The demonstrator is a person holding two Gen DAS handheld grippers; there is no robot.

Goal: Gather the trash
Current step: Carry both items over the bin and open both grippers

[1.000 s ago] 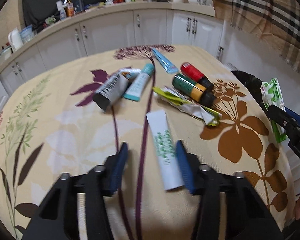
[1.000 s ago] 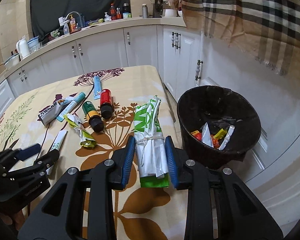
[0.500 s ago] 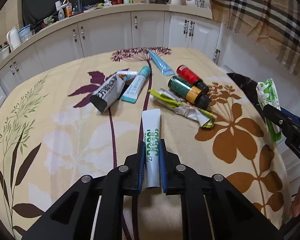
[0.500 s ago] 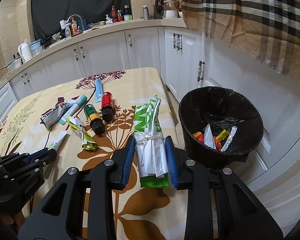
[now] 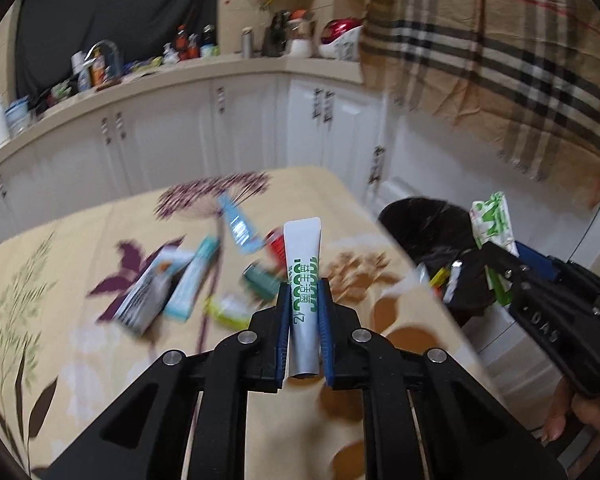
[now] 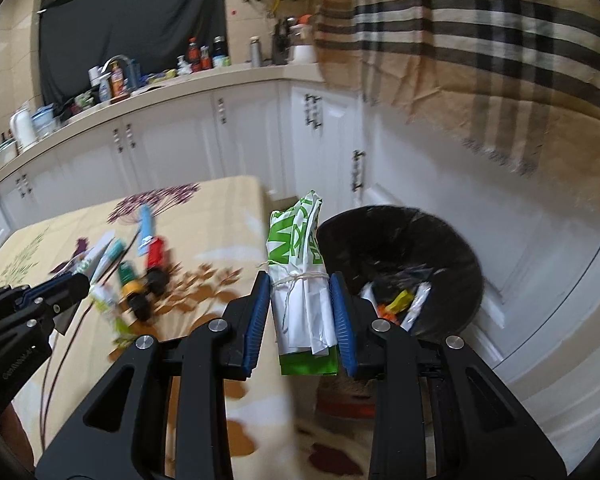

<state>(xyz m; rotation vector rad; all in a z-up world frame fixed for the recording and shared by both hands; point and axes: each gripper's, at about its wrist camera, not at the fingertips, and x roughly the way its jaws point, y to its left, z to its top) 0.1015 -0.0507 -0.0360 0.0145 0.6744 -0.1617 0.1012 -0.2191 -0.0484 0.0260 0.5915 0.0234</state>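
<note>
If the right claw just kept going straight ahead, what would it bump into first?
Probably the black bin: the right gripper, shut on the green-white bundle, points about at its near rim. Depth is hard to judge.

The white tube [image 5: 302, 280] carries green print, partly legible as "Z" beside Chinese characters

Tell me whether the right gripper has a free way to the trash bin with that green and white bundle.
Probably yes. The right gripper, shut on the green and white bundle, hangs just beside the open black bin, with nothing between them.
</note>
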